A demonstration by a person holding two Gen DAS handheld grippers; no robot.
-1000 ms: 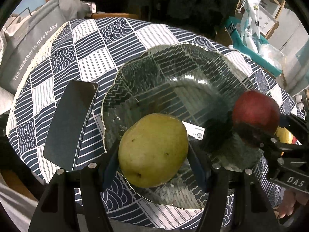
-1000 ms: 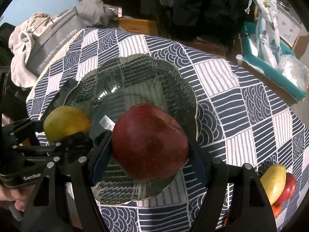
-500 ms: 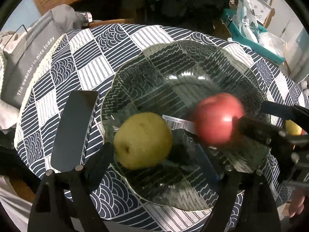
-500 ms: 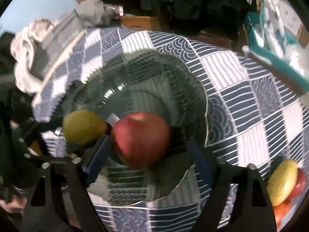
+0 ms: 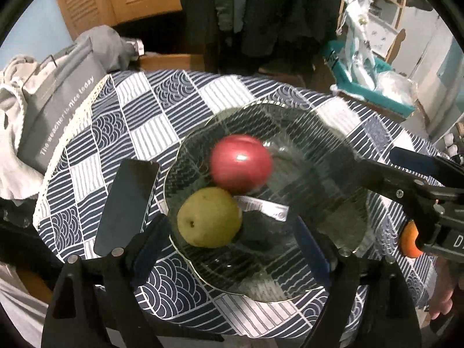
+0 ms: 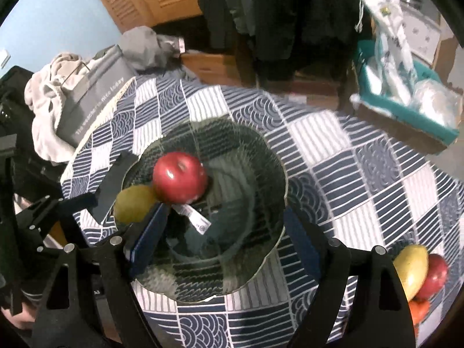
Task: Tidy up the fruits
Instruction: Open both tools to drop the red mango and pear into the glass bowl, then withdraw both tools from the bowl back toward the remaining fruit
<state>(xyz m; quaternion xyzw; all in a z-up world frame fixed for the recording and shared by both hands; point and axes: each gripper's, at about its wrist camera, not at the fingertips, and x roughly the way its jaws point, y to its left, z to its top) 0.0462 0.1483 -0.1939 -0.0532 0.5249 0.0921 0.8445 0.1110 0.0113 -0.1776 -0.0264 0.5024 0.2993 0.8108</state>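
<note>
A yellow-green pear (image 5: pixel 208 217) and a red apple (image 5: pixel 240 163) lie side by side, touching, in the ribbed glass bowl (image 5: pixel 351 156). My left gripper (image 5: pixel 229 249) hangs open above the bowl's near rim, the pear just beyond its left finger and free of both pads. My right gripper (image 5: pixel 377 165) reaches in from the right, above the bowl's right side. In the right wrist view the apple (image 6: pixel 179 177) and pear (image 6: pixel 133 207) rest at the bowl's (image 6: pixel 285 191) left side. The right gripper (image 6: pixel 224 240) is open with nothing between its pads. The left gripper (image 6: pixel 66 203) shows at the left.
A dark phone (image 5: pixel 127 206) lies left of the bowl on the blue patterned tablecloth (image 5: pixel 162 133). A white label (image 5: pixel 261 207) lies inside the bowl. A grey bag (image 5: pixel 58 116) sits at the table's left edge. More fruit (image 6: pixel 414 272) is piled at the near right.
Both grippers opened and let go: the pear and the apple dropped into the bowl and rolled together. Both grippers have risen away from the bowl.
</note>
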